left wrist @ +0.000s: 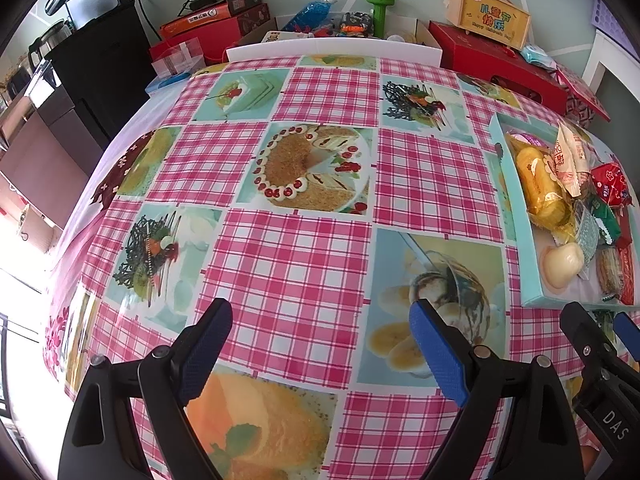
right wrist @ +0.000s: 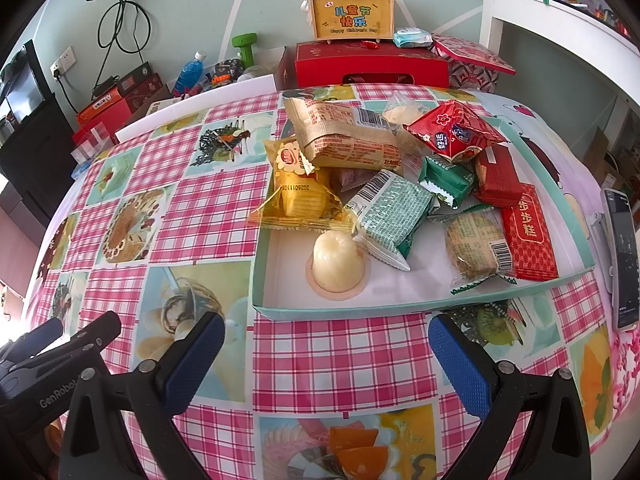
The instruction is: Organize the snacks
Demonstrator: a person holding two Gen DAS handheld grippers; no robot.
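Note:
A shallow teal tray (right wrist: 400, 313) (left wrist: 520, 216) on the pink checked tablecloth holds several wrapped snacks. Among them are a yellow cake pack (right wrist: 298, 196) (left wrist: 538, 184), a tan packet (right wrist: 344, 136), a red packet (right wrist: 454, 132), a green-patterned packet (right wrist: 390, 214) and a pale jelly cup (right wrist: 336, 262) (left wrist: 562, 266). My right gripper (right wrist: 326, 354) stands open just in front of the tray's near rim, with nothing between its fingers. My left gripper (left wrist: 320, 340) is open over bare cloth, left of the tray. The tips of the other gripper show at each view's lower edge.
A red gift box (right wrist: 372, 66) with a yellow children's-day case (right wrist: 352, 16) on it stands at the table's far edge. A phone (right wrist: 622, 256) lies right of the tray. Boxes, a blue bottle (left wrist: 310, 14) and a green dumbbell (left wrist: 380, 10) sit behind the table.

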